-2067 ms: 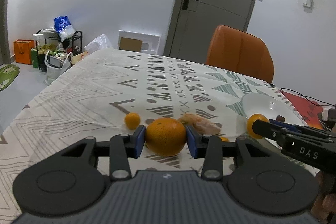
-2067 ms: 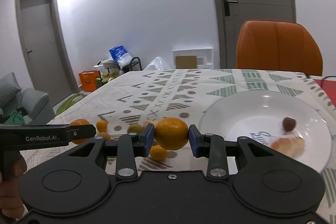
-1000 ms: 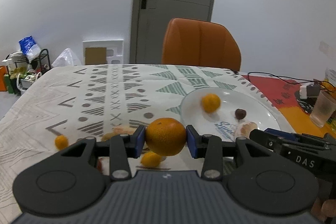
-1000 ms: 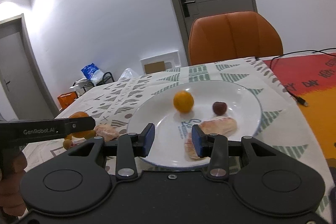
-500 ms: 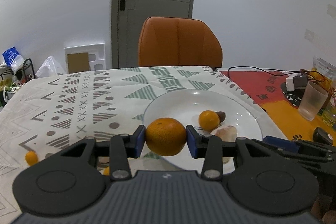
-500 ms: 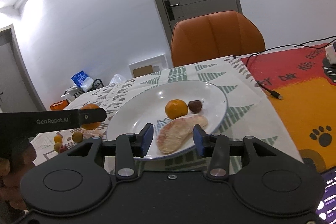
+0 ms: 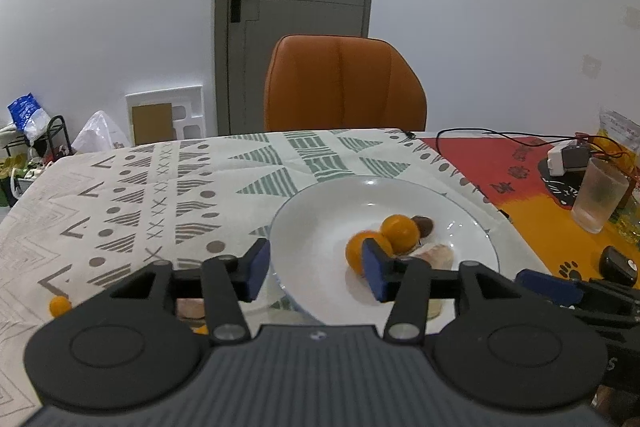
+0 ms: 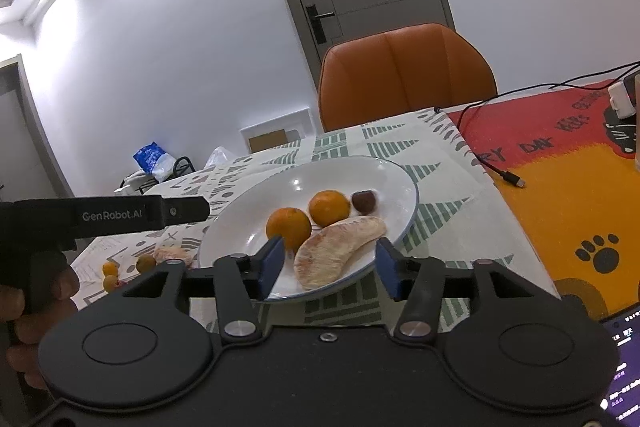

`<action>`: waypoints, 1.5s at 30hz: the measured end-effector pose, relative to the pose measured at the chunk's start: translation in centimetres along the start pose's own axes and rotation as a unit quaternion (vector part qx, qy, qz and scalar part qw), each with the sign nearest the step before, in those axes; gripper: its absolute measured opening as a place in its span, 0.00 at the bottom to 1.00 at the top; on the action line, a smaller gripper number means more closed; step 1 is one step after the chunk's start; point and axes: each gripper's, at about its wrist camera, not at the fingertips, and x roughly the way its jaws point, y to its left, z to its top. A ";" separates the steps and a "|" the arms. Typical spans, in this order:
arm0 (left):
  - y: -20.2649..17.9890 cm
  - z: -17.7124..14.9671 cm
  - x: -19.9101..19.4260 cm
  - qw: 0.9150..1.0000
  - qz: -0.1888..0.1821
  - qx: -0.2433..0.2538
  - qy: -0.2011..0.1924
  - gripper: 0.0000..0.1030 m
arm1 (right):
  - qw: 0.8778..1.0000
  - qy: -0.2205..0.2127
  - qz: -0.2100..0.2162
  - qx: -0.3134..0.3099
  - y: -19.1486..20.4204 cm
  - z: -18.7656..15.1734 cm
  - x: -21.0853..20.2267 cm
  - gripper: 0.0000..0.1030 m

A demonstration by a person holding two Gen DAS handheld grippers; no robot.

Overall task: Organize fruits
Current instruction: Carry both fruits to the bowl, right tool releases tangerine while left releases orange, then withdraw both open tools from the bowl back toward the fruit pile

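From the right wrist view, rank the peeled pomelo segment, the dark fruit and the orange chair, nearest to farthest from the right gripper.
1. Peeled pomelo segment: at the plate's near edge, just ahead of the right gripper.
2. Dark fruit: farther back on the plate, right of the oranges.
3. Orange chair: beyond the table's far edge.

Your left wrist camera looks low along its fingers, close over the white plate [image 7: 472,219]; your right one faces the same plate [image 8: 400,179] from its near right edge — both share the orange chair [image 7: 344,83].
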 end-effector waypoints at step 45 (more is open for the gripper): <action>10.9 -1.4 -8.1 0.991 0.101 -0.080 -0.044 0.85 | 0.998 -0.009 0.046 -0.042 7.5 0.7 -0.4 1.00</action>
